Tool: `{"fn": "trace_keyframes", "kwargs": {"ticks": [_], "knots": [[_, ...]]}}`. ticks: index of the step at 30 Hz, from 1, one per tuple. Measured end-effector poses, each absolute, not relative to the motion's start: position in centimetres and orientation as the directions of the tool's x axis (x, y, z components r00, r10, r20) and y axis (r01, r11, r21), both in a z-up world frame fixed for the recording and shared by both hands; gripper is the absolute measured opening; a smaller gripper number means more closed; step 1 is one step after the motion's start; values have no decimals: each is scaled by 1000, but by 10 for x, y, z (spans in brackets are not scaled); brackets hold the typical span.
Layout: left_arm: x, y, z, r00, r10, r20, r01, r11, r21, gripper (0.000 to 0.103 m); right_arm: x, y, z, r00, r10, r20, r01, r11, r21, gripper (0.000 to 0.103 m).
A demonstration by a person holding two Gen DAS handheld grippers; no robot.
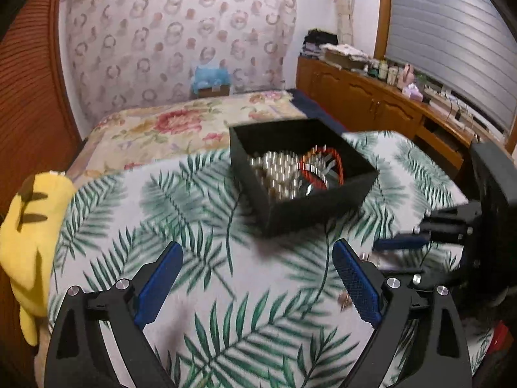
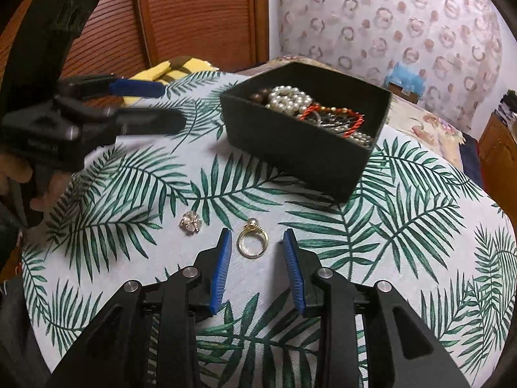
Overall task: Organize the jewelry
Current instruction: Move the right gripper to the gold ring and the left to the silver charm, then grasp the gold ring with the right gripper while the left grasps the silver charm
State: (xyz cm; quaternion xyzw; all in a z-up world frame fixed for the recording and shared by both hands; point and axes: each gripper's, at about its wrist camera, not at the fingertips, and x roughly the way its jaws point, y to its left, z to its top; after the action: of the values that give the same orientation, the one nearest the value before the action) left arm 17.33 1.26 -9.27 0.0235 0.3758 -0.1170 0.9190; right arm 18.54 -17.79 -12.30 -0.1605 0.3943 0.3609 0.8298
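A black open box (image 2: pixel 310 148) stands on the palm-leaf tablecloth and holds pearl strands, a red cord bracelet and other jewelry; it also shows in the left wrist view (image 1: pixel 323 207). A gold ring with a pearl (image 2: pixel 252 241) lies on the cloth just ahead of my right gripper (image 2: pixel 257 237), which is open with the ring between its fingertips. A small silvery flower brooch (image 2: pixel 191 223) lies to the ring's left. My left gripper (image 1: pixel 257 250) is open and empty above the cloth, short of the box. It shows at the left in the right wrist view (image 2: pixel 152 103).
A round table with a palm-leaf cloth (image 2: pixel 404 226) carries everything. A yellow plush toy (image 1: pixel 29 242) sits at the table's left edge. A bed with a floral cover (image 1: pixel 181 123) lies behind, and a wooden cabinet (image 1: pixel 371 100) stands at the right.
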Motion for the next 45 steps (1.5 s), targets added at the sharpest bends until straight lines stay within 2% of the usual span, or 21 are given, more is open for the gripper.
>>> {"fn": "trace_keyframes", "kwargs": {"ticks": [7,9,25,26,28,29,31,39,45], "knots": [[162,5,-110,636,-216,-740,270,962,-48,90,180,-168,-123,457,445,-770,-735,676,-45,35],[160,2,-112,626,-223,-747,281,958,-51,90,180,-170,-122,455,450,-769,-737,675,-41,22],[154,-33,-120,586,-268,-765,363,931,-48,90,184,-208,-108,512,443,-736,-669,743,-17,22],[153,-35,-121,588,-269,-763,368,929,-44,88,184,-211,-109,515,439,-736,-664,748,-18,22],[152,-38,-122,577,-299,-760,381,922,-74,68,185,-215,-109,518,435,-737,-658,753,-19,22],[152,-40,-123,571,-310,-760,387,918,-84,63,185,-216,-110,519,435,-736,-656,754,-16,22],[150,-44,-124,566,-321,-760,401,912,-86,47,185,-218,-110,520,435,-735,-653,758,-13,22],[149,-53,-125,568,-312,-761,413,908,-65,13,184,-218,-110,522,441,-730,-653,757,-11,22],[149,-48,-118,583,-318,-747,404,912,-73,13,187,-217,-106,530,439,-726,-651,759,-17,22]]}}
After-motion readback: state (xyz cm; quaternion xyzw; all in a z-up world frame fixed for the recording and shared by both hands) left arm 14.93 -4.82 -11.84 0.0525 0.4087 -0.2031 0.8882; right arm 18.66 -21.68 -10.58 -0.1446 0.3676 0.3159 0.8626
